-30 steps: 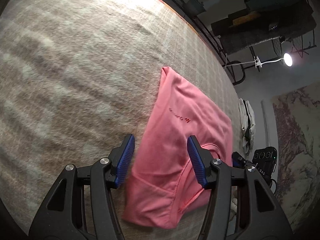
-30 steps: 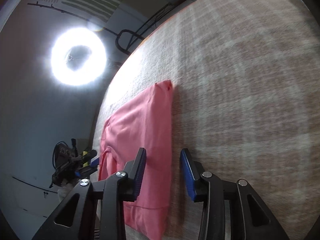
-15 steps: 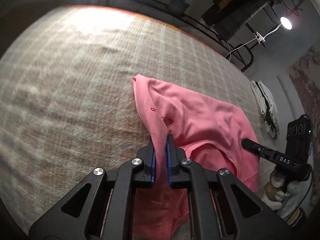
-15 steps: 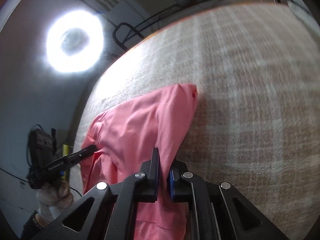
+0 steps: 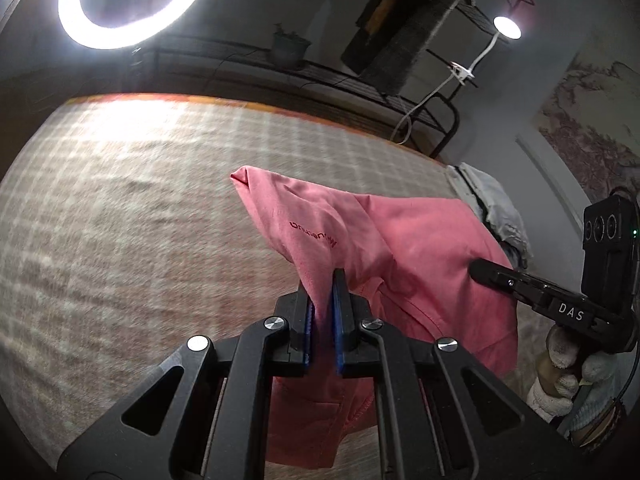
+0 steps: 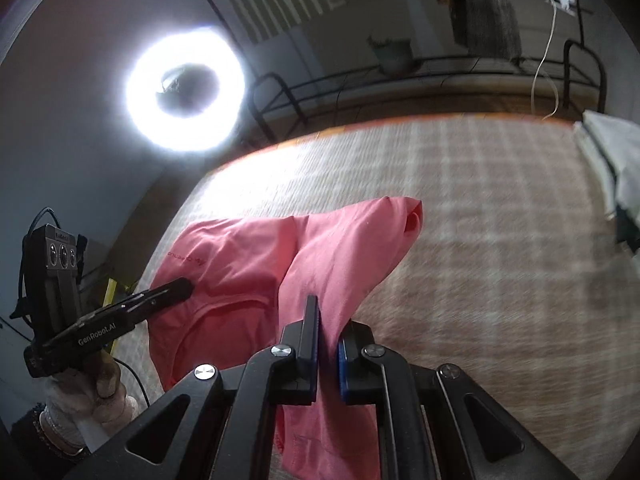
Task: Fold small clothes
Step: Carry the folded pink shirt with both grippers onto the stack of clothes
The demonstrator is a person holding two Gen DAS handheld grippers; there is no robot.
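Observation:
A pink shirt (image 5: 420,252) with small dark lettering hangs lifted off the checked beige cloth-covered table (image 5: 120,208). My left gripper (image 5: 323,280) is shut on one edge of it. My right gripper (image 6: 329,312) is shut on the opposite edge of the shirt (image 6: 248,264). The far end of the shirt still touches the table. The right gripper also shows at the right of the left wrist view (image 5: 480,270), and the left gripper shows at the left of the right wrist view (image 6: 184,286).
A folded grey-white garment (image 5: 492,208) lies at the table's far right edge. A ring light (image 5: 120,4) glows behind the table. A black metal rack (image 6: 440,68) and a small lamp (image 5: 506,26) stand beyond the far edge.
Both grippers closed on the shirt's near edges and raised it off the table; the cameras tilted up, bringing the room behind into view.

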